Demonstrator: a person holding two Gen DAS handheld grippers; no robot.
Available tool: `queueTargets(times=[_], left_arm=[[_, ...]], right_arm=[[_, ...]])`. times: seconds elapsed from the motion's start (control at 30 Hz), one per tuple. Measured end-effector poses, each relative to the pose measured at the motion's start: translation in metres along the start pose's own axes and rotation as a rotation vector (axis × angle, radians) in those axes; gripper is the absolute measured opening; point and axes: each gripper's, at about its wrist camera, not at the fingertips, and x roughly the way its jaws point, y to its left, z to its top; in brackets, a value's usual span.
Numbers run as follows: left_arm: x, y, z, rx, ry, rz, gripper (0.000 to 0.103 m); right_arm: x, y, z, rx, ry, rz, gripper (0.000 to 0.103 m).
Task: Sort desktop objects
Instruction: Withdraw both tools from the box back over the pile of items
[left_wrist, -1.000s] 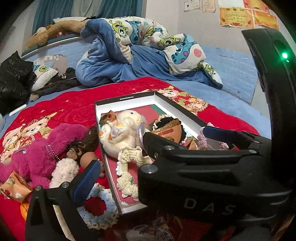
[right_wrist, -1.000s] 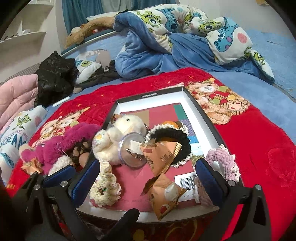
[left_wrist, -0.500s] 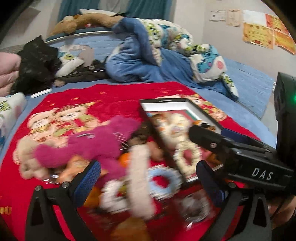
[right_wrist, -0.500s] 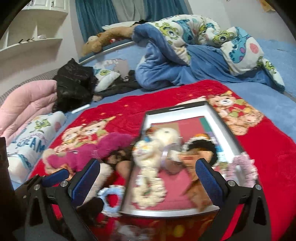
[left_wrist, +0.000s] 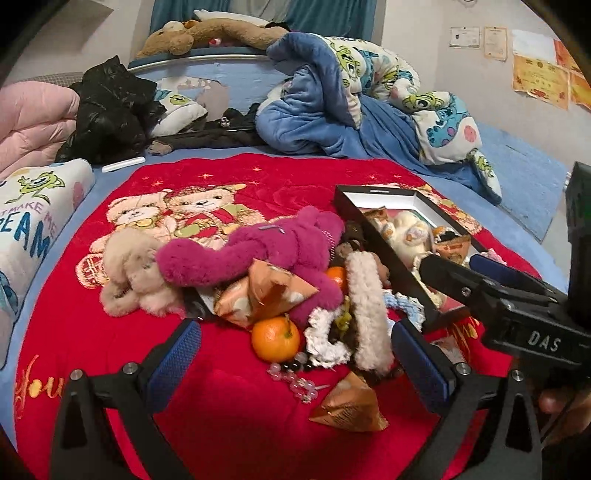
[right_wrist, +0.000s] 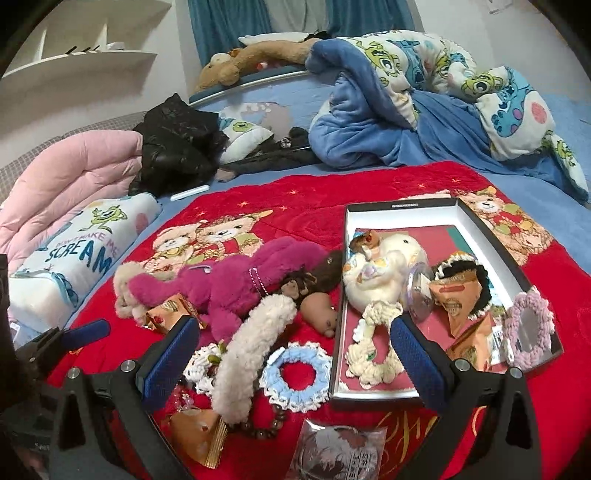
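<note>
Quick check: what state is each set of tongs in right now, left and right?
Left tongs: open, holding nothing, above the clutter on the red blanket.
Right tongs: open, holding nothing.

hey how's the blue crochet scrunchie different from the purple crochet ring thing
The blue crochet scrunchie lies on the red blanket, outside the box; the purple crochet ring rests on the box's right rim. The blue one is open in the middle, showing red blanket; the purple one frames what looks like a small mirror. The blue one has white edging; the purple is a single colour. Both are crocheted rings.
</note>
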Motion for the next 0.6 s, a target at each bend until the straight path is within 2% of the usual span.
queueTargets(times=[0.17,0.37,0.6], left_arm=[[0.004,-0.014,-0.008,0.013,0.015,-0.031,0.103],[0.013,-0.024,-0.023,0.032,0.063,-0.015,0.103],[0.022,-0.029,-0.041,0.063,0.109,0.006,0.103]], right_arm=[[-0.004,-0.011,-0.007,0.073,0.005,-0.003,0.103],[-0.009,-0.029,-0.017,0.108,0.038,-0.001,0.103],[-0.017,-0.043,-0.033,0.071,0.086,-0.033,0.103]])
